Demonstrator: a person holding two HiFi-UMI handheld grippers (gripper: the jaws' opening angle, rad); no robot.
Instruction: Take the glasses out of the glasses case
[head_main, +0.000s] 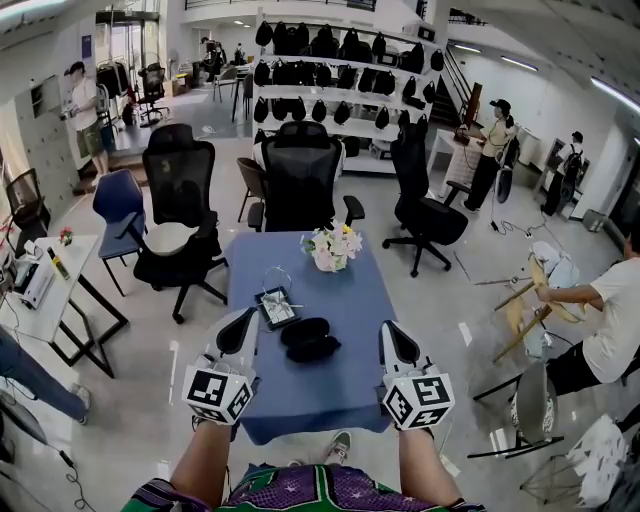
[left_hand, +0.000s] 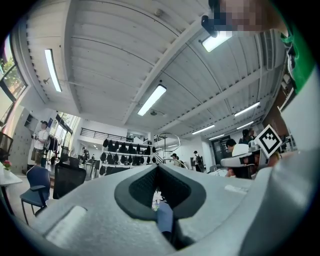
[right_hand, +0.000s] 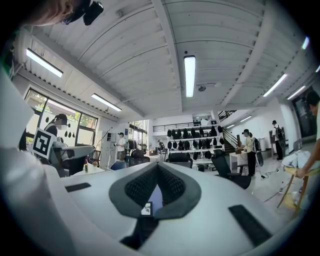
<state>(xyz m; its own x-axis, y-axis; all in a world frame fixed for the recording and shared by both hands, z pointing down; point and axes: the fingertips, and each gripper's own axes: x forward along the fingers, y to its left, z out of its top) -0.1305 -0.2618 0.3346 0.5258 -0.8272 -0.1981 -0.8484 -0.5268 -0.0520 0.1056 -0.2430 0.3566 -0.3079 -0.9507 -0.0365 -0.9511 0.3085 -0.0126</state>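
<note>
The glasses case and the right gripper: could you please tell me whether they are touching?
Apart. The head view shows a strip of blue tablecloth between the glasses case and the right gripper.

Left gripper, right gripper: fingers together, nothing held.

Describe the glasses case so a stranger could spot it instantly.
Find the blue table in the middle of the room, with a flower bouquet at its far end. The glasses case lies toward the near end, roughly centred. It is the only rounded, all-black thing there; the small tray just behind it is rectangular with pale contents.
</note>
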